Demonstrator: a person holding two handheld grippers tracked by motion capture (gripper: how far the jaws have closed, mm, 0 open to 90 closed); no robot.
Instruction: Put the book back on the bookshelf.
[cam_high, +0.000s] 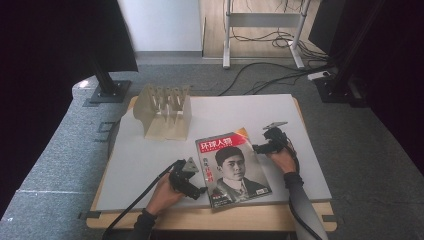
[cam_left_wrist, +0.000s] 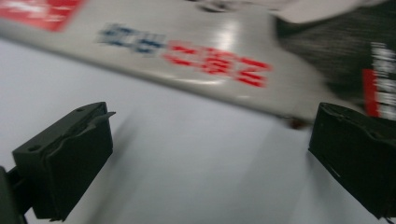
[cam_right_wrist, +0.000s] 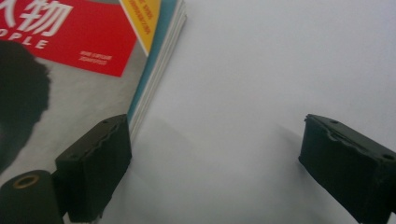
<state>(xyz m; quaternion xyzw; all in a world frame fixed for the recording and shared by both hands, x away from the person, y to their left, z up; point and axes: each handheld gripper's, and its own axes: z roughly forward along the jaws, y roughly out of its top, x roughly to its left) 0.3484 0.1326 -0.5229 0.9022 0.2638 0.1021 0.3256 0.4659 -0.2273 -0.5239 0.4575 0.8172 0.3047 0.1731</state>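
A magazine (cam_high: 232, 167) with a red title band and a portrait cover lies flat on the white tabletop (cam_high: 250, 112), near the front edge. My left gripper (cam_high: 201, 190) sits at the magazine's lower left edge. In the left gripper view its jaws (cam_left_wrist: 210, 163) stand wide apart over bare table, with the magazine (cam_left_wrist: 201, 60) just beyond them. My right gripper (cam_high: 257, 148) is at the magazine's upper right edge. It is open (cam_right_wrist: 219, 172): one jaw rests against the page edges of the magazine (cam_right_wrist: 84, 70), the other over bare table. Neither gripper holds anything.
A pale wooden slotted rack (cam_high: 165, 112) stands at the table's back left. Black stands (cam_high: 107, 90) and cables (cam_high: 270, 75) are on the grey floor beyond the table. A wooden strip (cam_high: 210, 217) runs along the table's front.
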